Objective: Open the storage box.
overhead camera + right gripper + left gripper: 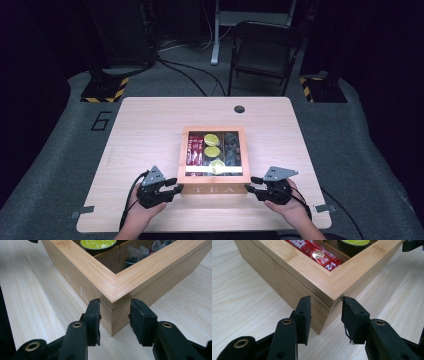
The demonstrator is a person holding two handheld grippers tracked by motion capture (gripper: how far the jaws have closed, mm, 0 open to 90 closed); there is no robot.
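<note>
Dark studio floor surrounds your pale wooden table (150, 130), where a square bamboo tea box with a glass-windowed lid (214, 155) sits near the front edge, centred between your hands. Through the lid you can see red sachets (319, 255), green-topped capsules (98, 243) and dark tea bags (140, 252) in separate compartments. Your left gripper (324, 312) straddles the box's near left corner, jaws partly open; the right-hand pad's tip touches the corner at the lid seam, while the other pad stands just clear of the side wall. Your right gripper (115, 312) straddles the near right corner, jaws partly open, with both pads right against the walls below the lid; whether they press you cannot tell. Bare tabletop lies open to both sides and behind the box. A black folding chair (262, 50) stands well beyond the table's far edge.
</note>
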